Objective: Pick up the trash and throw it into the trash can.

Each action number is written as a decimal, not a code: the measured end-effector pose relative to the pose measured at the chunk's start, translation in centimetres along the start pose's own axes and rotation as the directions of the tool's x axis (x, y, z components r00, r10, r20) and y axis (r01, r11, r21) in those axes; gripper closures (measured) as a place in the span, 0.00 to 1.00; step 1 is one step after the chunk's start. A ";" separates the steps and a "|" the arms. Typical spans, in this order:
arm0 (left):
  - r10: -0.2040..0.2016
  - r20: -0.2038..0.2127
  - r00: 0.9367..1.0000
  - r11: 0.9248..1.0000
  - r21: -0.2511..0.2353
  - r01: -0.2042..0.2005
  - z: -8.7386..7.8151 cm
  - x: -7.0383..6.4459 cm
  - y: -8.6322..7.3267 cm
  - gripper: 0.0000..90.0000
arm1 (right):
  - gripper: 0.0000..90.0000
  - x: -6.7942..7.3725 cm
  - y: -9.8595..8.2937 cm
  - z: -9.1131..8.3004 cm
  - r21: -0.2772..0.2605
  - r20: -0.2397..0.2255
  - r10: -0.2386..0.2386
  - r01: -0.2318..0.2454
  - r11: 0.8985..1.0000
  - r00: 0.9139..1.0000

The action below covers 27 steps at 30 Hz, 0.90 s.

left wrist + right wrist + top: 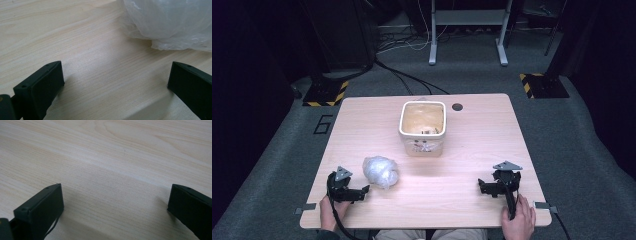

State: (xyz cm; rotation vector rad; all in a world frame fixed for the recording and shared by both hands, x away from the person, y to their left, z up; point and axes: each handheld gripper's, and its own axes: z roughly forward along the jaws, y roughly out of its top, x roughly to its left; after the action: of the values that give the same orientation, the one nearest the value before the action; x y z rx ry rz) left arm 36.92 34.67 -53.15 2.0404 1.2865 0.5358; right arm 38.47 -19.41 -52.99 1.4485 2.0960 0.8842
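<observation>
A crumpled clear plastic bag (381,171) lies on the wooden table (462,150), left of centre near the front. My left gripper (362,191) rests on the table just left of it, open, jaws pointing right toward the bag. In the left gripper view the bag (170,22) fills the upper right, beyond my open left gripper (115,77), untouched. A white square bin (422,127) with a tan inside stands at the table's middle back. My right gripper (482,186) sits near the front right, open; its own view has my right gripper (115,197) over bare wood.
A round cable hole (457,107) is in the tabletop right of the bin. Beyond the table, the grey floor holds a desk frame (467,30), cables and yellow-black striped bases (326,92). A hand (518,222) holds each gripper at the front edge.
</observation>
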 end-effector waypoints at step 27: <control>-0.049 0.032 0.998 0.999 -0.009 0.049 -1.5 1.1 -0.3 0.00 | 0.00 0.0 0.0 0.0 0.000 0.000 0.000 0.000 1.000 1.000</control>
State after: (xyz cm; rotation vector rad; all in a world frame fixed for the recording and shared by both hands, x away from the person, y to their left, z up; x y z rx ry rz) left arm 36.27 36.24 -52.33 1.9961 1.3094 0.4842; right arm 38.48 -19.40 -52.98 1.4486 2.0961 0.8843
